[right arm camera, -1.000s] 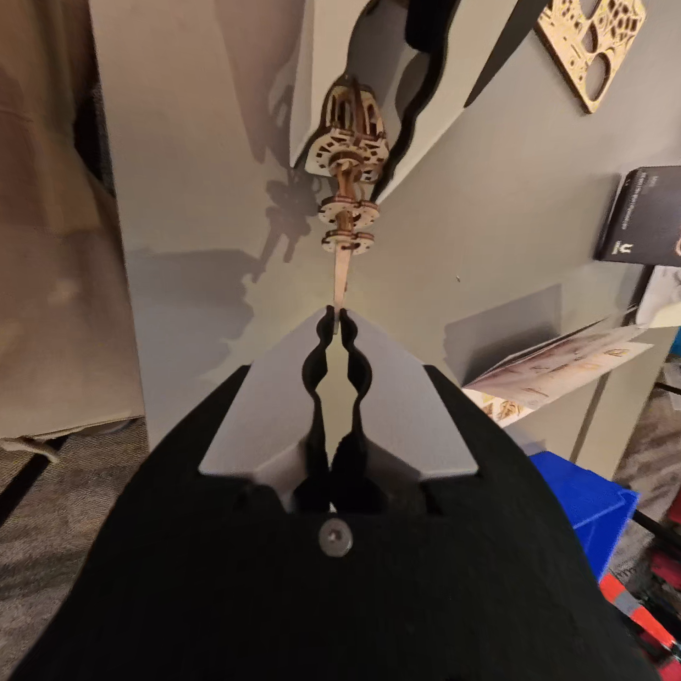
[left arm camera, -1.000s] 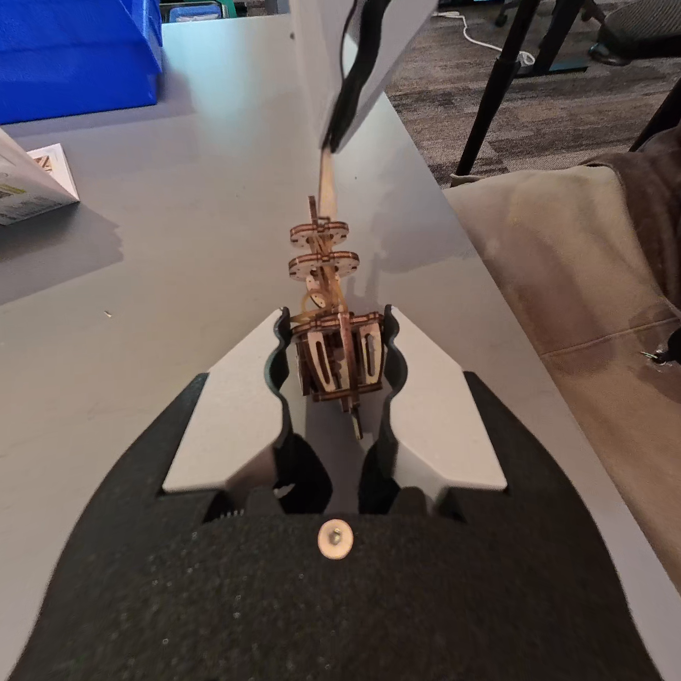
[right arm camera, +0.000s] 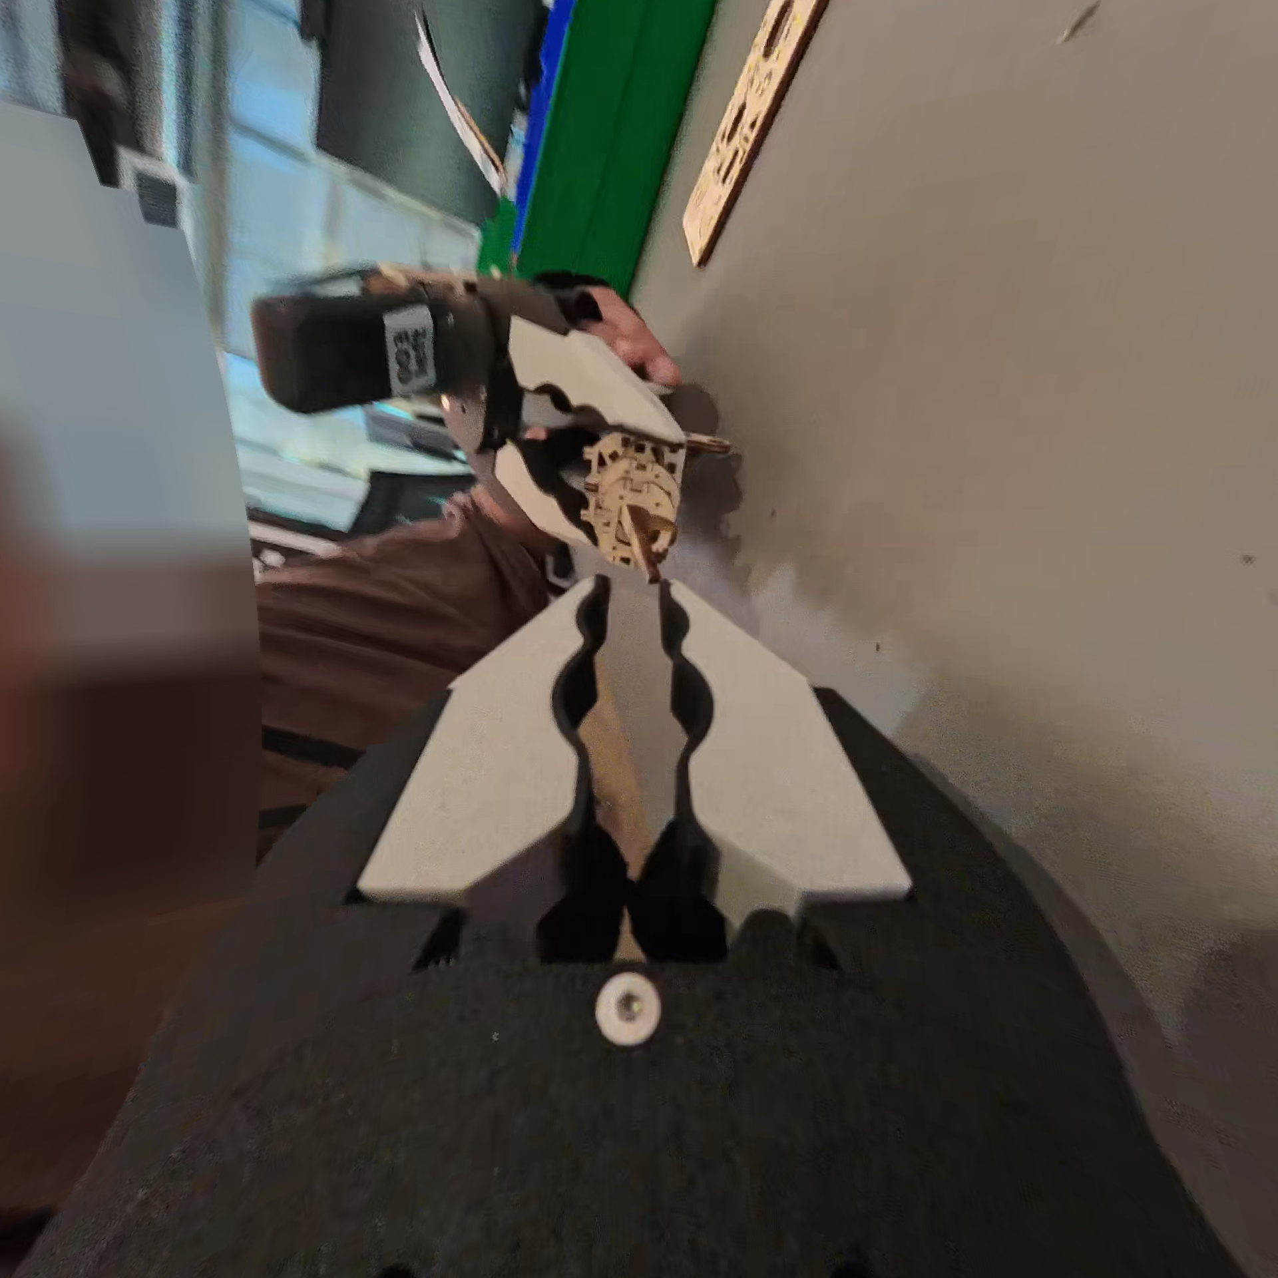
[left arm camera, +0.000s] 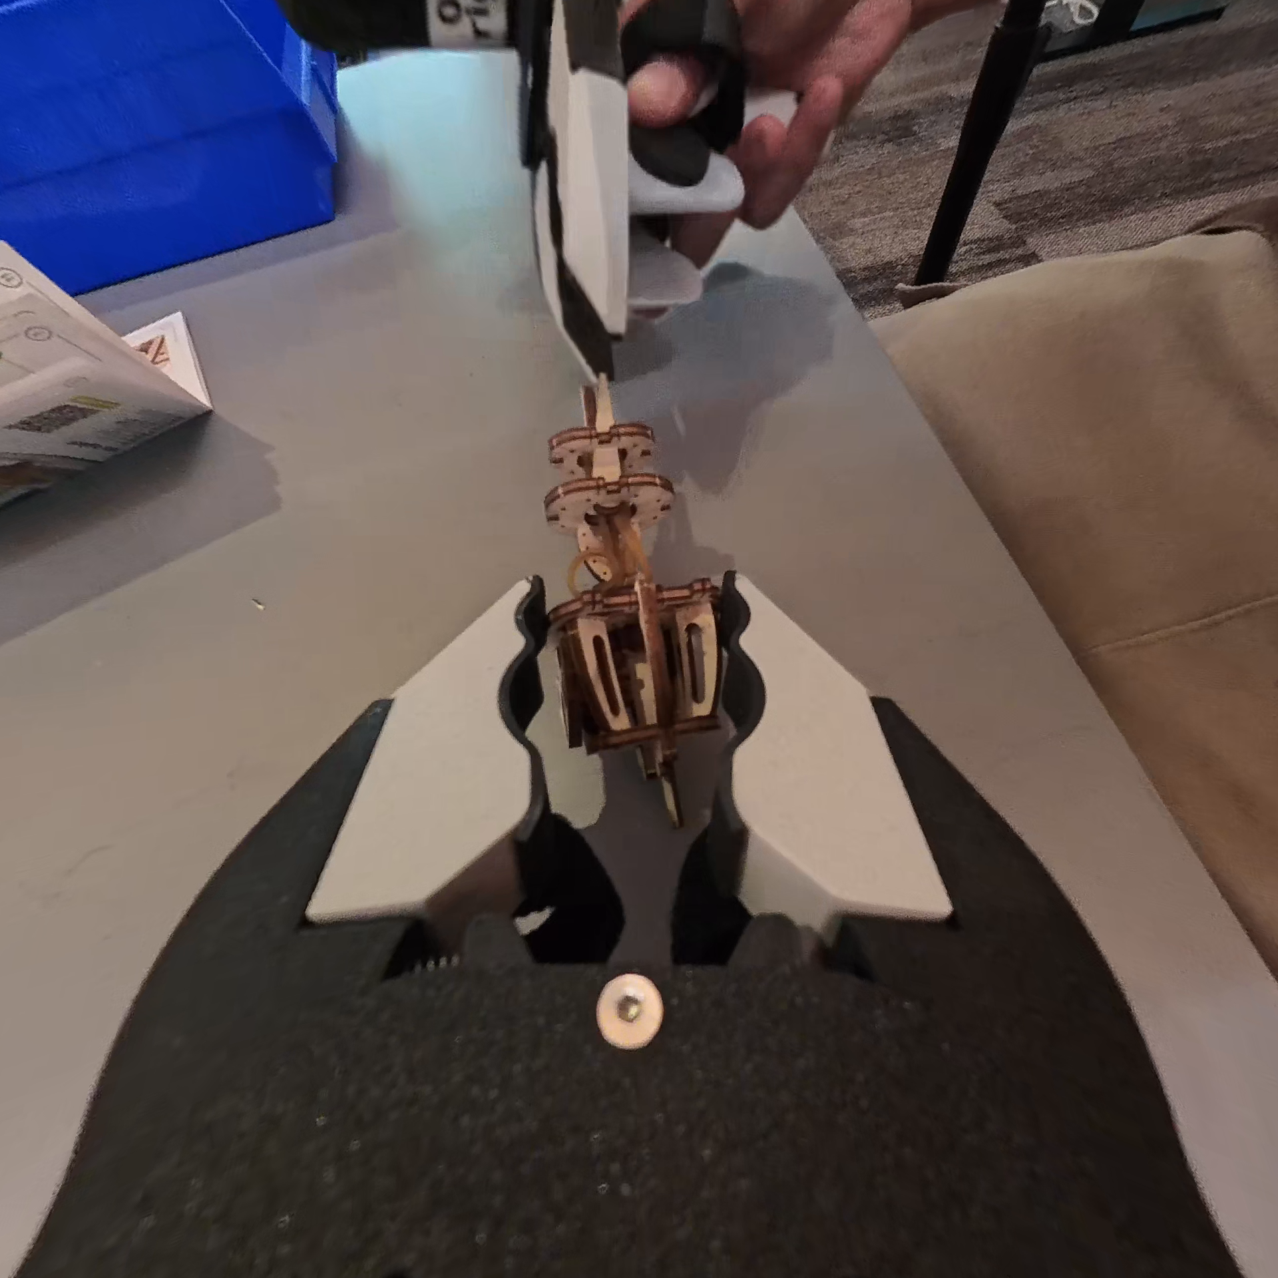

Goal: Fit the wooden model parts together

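My left gripper: clamped on the cage-like body of the wooden model, both fingers against its sides, held above the table.
Model: a thin stem runs forward out of my left jaws, carrying two small slotted discs one ahead of the other; a pale loop, perhaps an elastic band, sits just behind them.
My right gripper: released, a clear gap between the fingers, nothing in it. Its tips stand just at the stem's far end; the view is blurred, so I cannot tell if they touch.
Step in hand: I judge the stem is seated and my right has let go, the model left to my left alone.
Next move: likely fetch another piece; that calls for my left to hold level without crushing the thin ply.
Surface: plain grey table below my jaws; a cut-out wooden parts sheet lies farther off.
Room: folded instruction leaflet and blue bin ahead-left; patterned carpet beyond the table edge.
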Tool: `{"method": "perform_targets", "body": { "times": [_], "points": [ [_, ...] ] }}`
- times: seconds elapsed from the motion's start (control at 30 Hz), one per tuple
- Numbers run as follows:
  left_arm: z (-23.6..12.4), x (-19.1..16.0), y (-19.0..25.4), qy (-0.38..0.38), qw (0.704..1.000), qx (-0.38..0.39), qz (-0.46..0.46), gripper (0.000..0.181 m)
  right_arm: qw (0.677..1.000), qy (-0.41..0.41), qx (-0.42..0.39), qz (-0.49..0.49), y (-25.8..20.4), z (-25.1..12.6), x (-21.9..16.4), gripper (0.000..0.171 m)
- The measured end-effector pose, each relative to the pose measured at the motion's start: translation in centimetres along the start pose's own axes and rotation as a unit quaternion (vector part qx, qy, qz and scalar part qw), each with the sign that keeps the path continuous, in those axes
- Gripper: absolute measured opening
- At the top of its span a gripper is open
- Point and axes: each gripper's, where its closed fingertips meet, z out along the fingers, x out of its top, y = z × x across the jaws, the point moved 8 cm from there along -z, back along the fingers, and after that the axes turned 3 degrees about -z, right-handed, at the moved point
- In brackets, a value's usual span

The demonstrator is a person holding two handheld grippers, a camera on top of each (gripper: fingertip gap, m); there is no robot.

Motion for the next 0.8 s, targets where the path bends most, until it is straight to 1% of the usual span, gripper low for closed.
{"method": "perform_targets", "body": {
  "times": [0.1,0.33,0.53,0.63,0.8],
  "points": [
    [0.06,0.01,0.09,-0.001,1.0,0.002,0.003,0.049,0.999,0.021,0.017,0.032,0.25,0.23,-0.26,0.011],
    [0.0,0.05,0.04,0.002,1.0,0.001,0.001,0.049,0.999,0.017,0.0,0.03,0.6,0.48,-0.32,0.012],
    [0.07,-0.01,0.12,0.001,1.0,-0.003,0.0,0.049,0.999,0.02,0.014,0.035,0.62,0.79,-0.26,0.011],
    [0.1,-0.01,0.14,0.0,1.0,-0.002,0.0,0.048,0.999,0.02,0.011,0.032,0.61,0.82,-0.25,0.003],
    [0.14,-0.2,0.0,-0.005,1.0,-0.006,-0.006,0.048,1.0,0.008,-0.001,0.019,0.32,0.81,-0.63,0.003]
  ]
}}
